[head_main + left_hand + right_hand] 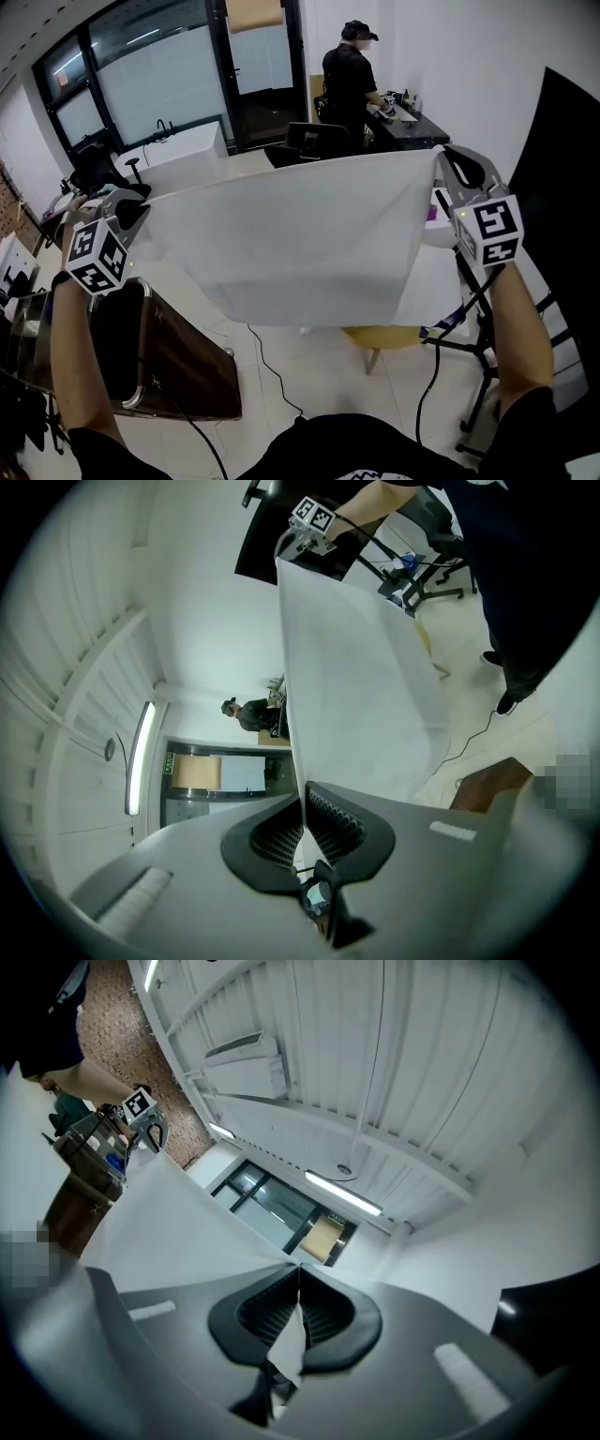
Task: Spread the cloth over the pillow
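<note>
Cloth [300, 234] stretched in air, top corners clamped in closed left gripper [139, 212] and right gripper [442, 165]; laying over unseen pillow still to do

Plain white cloth [300, 234]; black-and-white square-patterned marker cubes [489, 230]; brown cabinet [187, 361].

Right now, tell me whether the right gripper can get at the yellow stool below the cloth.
Probably not. The right gripper is shut on a top corner of the cloth, held high, and the cloth hangs between it and the yellow stool. It would need to let go first.
</note>
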Available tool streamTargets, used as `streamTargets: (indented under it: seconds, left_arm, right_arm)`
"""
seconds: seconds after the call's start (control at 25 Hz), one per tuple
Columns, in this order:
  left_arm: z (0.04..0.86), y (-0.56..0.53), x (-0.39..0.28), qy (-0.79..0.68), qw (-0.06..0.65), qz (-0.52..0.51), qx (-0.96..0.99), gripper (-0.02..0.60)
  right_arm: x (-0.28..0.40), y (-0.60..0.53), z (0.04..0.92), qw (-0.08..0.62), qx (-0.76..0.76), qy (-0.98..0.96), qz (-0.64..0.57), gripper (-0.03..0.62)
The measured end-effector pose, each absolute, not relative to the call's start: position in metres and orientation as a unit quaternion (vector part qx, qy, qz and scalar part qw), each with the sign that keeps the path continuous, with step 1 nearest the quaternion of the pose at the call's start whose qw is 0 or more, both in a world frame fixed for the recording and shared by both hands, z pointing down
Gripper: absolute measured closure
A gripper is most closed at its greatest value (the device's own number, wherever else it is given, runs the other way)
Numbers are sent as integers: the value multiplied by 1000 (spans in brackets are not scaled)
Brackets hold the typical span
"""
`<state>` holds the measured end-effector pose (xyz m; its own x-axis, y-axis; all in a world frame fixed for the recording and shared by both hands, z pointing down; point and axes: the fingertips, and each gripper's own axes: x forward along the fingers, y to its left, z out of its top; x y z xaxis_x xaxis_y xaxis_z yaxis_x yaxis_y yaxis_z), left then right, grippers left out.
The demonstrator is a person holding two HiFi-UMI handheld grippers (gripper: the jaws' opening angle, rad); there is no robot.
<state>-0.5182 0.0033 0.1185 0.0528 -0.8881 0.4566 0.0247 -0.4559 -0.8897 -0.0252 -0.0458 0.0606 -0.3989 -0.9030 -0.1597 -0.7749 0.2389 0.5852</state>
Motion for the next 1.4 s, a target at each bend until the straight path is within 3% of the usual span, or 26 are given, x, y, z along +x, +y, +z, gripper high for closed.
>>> streamTargets:
  seconds: [0.68,1.4]
  left_arm:
    - [122,-43,-334,324,425,-554,-638,581]
    - [115,-161,-266,299,465,-519,-652,581]
  right_arm:
    - [162,-20,67,173,590,-724,-311,583]
    - [232,-101,71,235,634,-669,-309,583]
